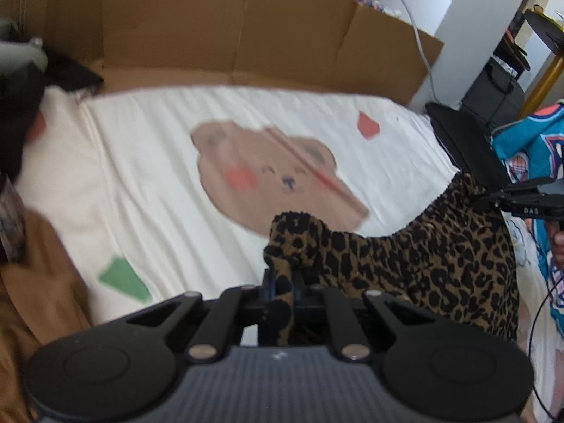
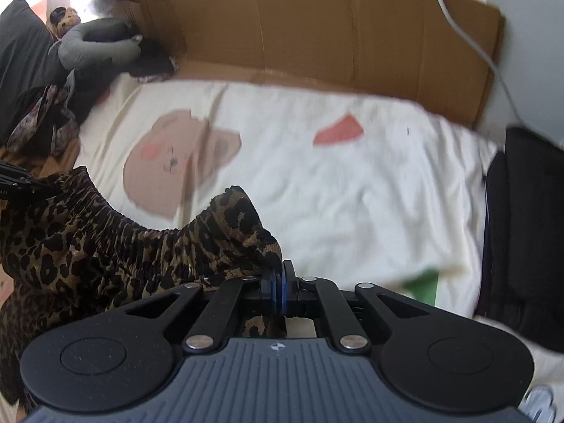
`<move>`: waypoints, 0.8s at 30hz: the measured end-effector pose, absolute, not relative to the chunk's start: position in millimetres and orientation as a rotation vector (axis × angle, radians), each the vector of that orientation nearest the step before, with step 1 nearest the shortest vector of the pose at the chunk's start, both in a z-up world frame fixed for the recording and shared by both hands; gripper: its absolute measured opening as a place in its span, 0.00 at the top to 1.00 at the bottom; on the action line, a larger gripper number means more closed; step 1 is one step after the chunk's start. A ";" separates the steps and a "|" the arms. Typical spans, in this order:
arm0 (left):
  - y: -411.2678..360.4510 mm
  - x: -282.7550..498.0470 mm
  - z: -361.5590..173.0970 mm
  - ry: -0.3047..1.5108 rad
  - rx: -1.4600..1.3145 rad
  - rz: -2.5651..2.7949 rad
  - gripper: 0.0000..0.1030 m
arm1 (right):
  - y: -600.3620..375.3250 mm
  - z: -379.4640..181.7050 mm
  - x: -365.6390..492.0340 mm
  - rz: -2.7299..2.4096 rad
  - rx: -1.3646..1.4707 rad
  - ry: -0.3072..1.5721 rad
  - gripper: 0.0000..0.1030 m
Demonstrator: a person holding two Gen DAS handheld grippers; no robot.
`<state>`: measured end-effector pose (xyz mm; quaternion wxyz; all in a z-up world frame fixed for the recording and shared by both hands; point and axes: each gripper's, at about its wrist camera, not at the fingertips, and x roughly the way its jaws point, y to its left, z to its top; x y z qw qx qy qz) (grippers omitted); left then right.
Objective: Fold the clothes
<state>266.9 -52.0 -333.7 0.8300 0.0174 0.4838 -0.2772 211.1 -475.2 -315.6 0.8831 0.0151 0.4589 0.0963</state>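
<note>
A leopard-print garment (image 1: pixel 416 257) with a gathered elastic waistband hangs stretched between both grippers above a white bed sheet (image 1: pixel 169 148). My left gripper (image 1: pixel 282 278) is shut on one end of the waistband, low in the left wrist view. In the right wrist view my right gripper (image 2: pixel 276 282) is shut on the other end of the leopard-print garment (image 2: pixel 105 243), which droops to the left. The right gripper (image 1: pixel 521 201) also shows at the right edge of the left wrist view, holding the cloth up.
The sheet carries a brown bear print (image 1: pixel 268 172). Cardboard panels (image 1: pixel 232 35) line the far edge. Dark and brown clothes (image 2: pixel 38 81) pile at the left, and a black bag (image 2: pixel 525 225) lies at the right. A teal garment (image 1: pixel 528 141) lies right.
</note>
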 end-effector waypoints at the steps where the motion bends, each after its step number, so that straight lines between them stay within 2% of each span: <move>1: -51.8 272.1 -331.7 1.015 0.041 -0.586 0.94 | -472.8 -313.3 217.6 0.197 0.021 0.949 0.99; 14: -52.9 339.1 -323.2 0.899 0.060 -0.551 0.94 | -462.9 -283.5 304.2 0.113 -0.107 0.909 0.99; 24: -59.9 385.4 -338.0 0.863 0.044 -0.511 0.94 | -455.7 -298.7 372.9 0.040 -0.183 0.955 0.99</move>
